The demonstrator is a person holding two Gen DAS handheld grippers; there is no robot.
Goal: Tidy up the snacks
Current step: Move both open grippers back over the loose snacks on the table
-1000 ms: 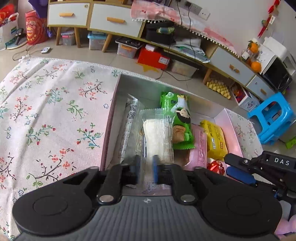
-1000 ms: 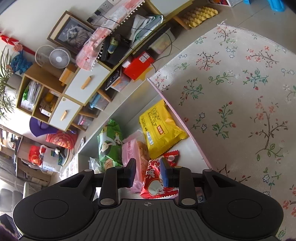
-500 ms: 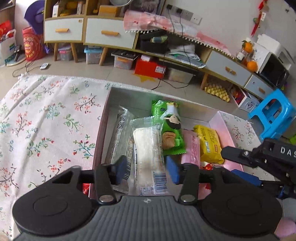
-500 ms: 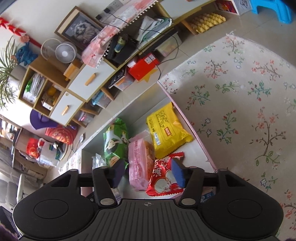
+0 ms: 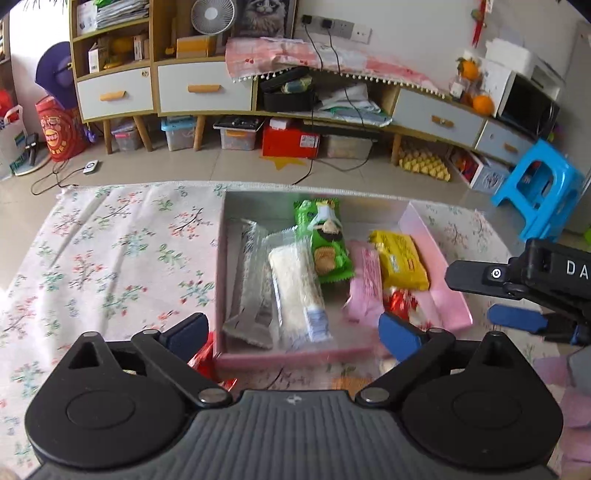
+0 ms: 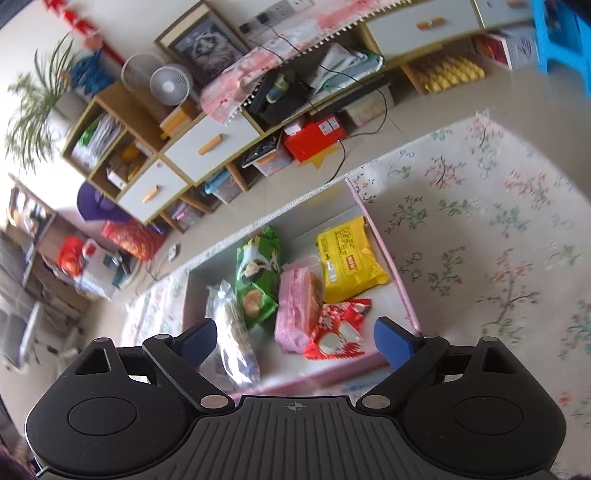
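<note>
Now both the left gripper point(image 5: 293, 334) and the right gripper point(image 6: 295, 341) are opening, nothing between their jaws; the snacks point(image 5: 325, 254) lie in the pink box point(image 5: 436, 295); a careless reach could snag the red packet point(image 6: 338, 328).

Beige tiled floor point(image 5: 240, 166) runs under the long wooden cabinet point(image 5: 207, 88) (white drawers, orange handles); blue stool point(image 5: 539, 188) at its right end, fan point(image 5: 210, 16) on top.

left wrist: above near edge of pink box point(image 5: 291, 357), facing down and forward, close
right wrist: same box point(image 6: 388, 243), view rolled, close
shared: box, floral cloth point(image 5: 110, 251), cabinets point(image 5: 207, 88)
</note>
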